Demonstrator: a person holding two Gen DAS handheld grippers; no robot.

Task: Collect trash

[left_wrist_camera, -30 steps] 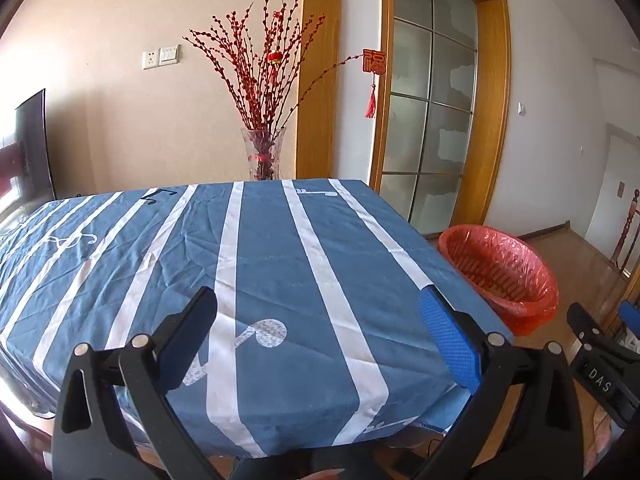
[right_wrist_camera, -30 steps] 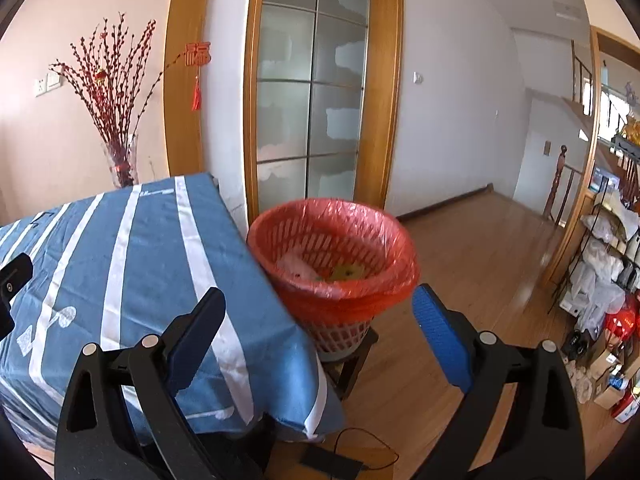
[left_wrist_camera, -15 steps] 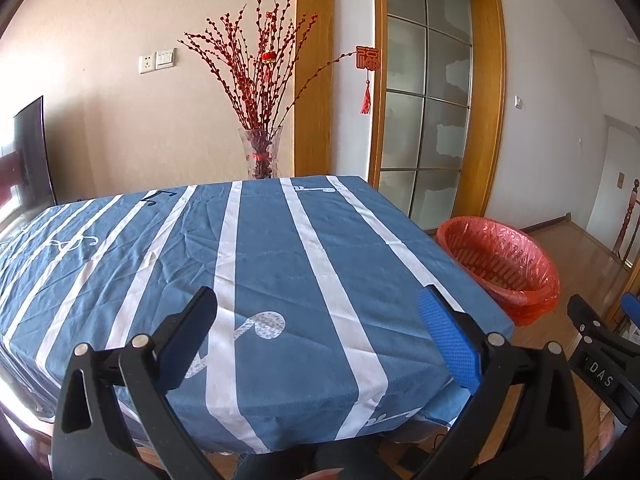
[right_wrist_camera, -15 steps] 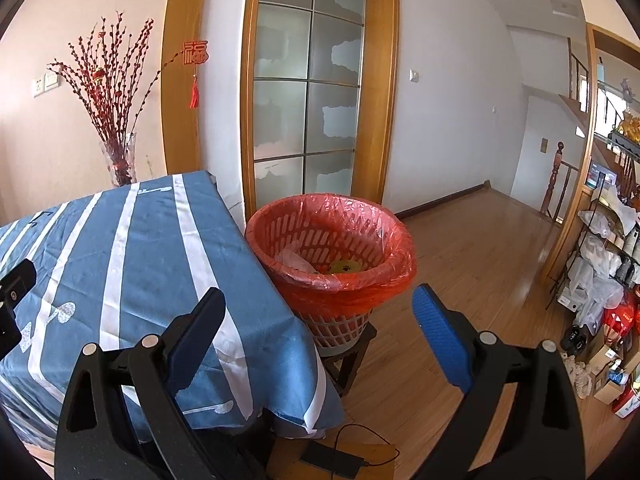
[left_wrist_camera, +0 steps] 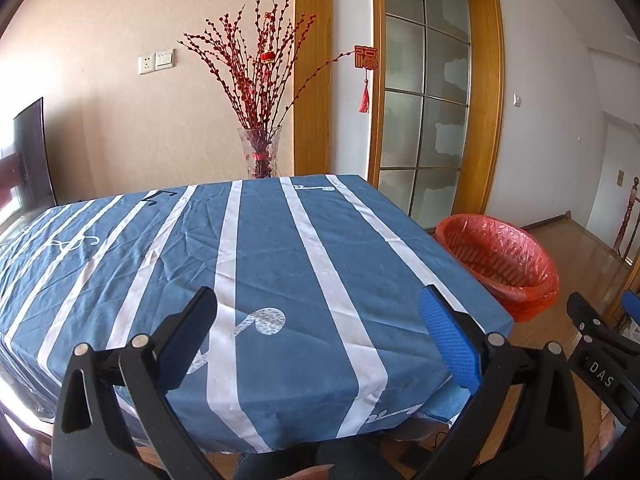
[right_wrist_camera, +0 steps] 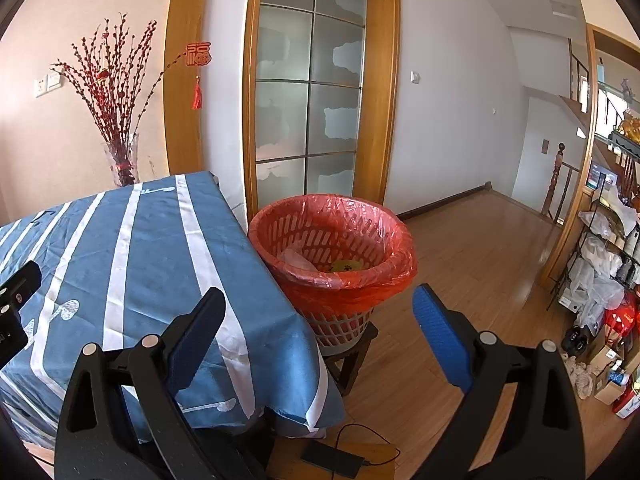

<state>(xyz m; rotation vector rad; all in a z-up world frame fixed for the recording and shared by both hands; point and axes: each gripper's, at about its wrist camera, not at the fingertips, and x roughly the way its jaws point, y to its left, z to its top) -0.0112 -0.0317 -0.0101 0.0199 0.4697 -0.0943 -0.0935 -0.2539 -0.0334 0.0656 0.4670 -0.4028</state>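
Observation:
A slatted waste basket (right_wrist_camera: pixel 334 264) lined with a red plastic bag stands on a small dark stool beside the table's right edge; it also shows at the right of the left wrist view as the basket (left_wrist_camera: pixel 500 262). Inside it lie a crumpled pale wrapper (right_wrist_camera: pixel 295 259) and a yellow item (right_wrist_camera: pixel 345 266). My right gripper (right_wrist_camera: pixel 316 320) is open and empty, held back from the basket and level with its rim. My left gripper (left_wrist_camera: pixel 318 320) is open and empty over the near part of the table (left_wrist_camera: pixel 280 248), which wears a blue cloth with white stripes. No loose trash shows on the cloth.
A glass vase of red branches (left_wrist_camera: pixel 260 152) stands behind the table's far edge, by a wooden door frame. A dark screen (left_wrist_camera: pixel 30 156) is at the far left. A cluttered shelf rack (right_wrist_camera: pixel 604 248) lines the right wall. A black power adapter (right_wrist_camera: pixel 332 460) lies on a low board on the wooden floor.
Both grippers have drawn back and slightly up from the table and basket, so both sit lower and smaller in view. Both jaws stayed open and empty.

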